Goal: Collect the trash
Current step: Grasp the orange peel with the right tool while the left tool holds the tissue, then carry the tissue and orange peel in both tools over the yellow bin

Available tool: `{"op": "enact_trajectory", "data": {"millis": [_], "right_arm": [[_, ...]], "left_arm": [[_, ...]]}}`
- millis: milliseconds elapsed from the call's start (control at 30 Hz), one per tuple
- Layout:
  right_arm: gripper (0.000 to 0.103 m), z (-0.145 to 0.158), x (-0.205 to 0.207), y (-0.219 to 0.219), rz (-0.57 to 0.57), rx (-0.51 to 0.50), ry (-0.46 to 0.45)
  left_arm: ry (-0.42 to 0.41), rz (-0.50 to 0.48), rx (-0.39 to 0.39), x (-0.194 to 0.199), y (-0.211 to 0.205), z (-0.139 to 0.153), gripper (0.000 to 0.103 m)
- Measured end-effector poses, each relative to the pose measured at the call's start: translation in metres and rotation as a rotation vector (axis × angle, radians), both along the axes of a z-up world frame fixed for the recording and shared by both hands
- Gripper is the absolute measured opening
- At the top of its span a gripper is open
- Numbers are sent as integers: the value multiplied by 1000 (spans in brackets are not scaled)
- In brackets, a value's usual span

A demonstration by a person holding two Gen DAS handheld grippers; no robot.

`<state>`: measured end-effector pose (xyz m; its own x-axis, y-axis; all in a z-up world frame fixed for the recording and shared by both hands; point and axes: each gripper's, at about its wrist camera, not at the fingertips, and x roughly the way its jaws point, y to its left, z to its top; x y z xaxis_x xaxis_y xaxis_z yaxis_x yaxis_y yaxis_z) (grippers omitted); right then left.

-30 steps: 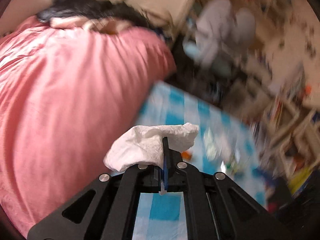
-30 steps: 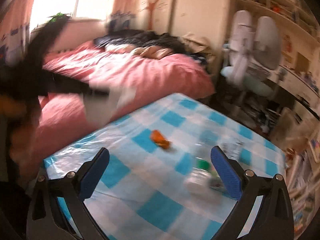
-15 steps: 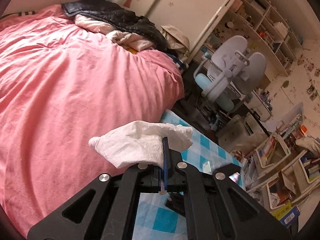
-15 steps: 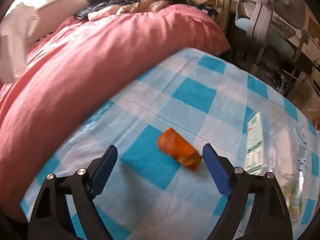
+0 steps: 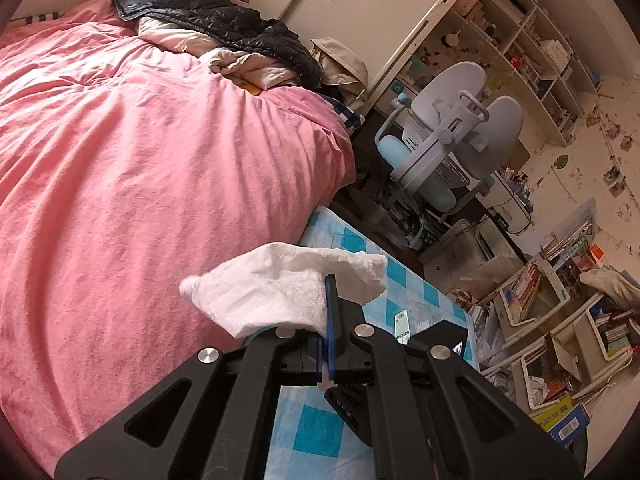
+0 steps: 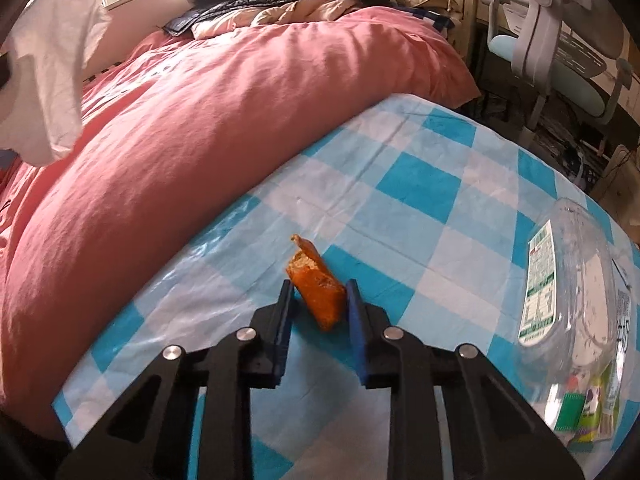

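Now right tongs closing onto orange peel, lengthwise away; left tongs clamping tissue.

A home bedroom: a pink-covered bed left of the tongs, a desk chair and cluttered bookshelves ahead-right.

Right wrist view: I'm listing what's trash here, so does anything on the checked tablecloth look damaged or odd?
Yes. The orange snack piece between the right gripper's blue pads has a ragged, crumbly far end, as if bitten or broken. The clear plastic bottle lies on its side near the cloth's right edge.
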<state>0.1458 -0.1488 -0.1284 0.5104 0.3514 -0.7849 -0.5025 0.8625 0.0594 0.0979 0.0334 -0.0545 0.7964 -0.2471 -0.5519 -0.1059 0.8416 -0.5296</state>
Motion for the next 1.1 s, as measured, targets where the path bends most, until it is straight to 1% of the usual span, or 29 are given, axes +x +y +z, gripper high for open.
{"op": "enact_trajectory", "data": {"millis": [133, 333, 533, 667, 833, 1100], "right_arm": [[22, 4, -15, -5, 5, 32, 9], [22, 20, -56, -24, 10, 109, 7], [22, 45, -94, -69, -22, 220, 4], [22, 59, -110, -98, -49, 304, -1], [22, 68, -121, -112, -53, 365, -27], [22, 64, -121, -125, -62, 396, -33]], "left_arm": [[1, -6, 1, 1, 0, 0, 2], [1, -22, 19, 1, -4, 0, 2], [19, -55, 33, 3, -13, -4, 2], [35, -92, 51, 4, -24, -8, 2], [53, -139, 112, 5, -43, -12, 2], [63, -192, 204, 4, -66, -17, 2]]}}
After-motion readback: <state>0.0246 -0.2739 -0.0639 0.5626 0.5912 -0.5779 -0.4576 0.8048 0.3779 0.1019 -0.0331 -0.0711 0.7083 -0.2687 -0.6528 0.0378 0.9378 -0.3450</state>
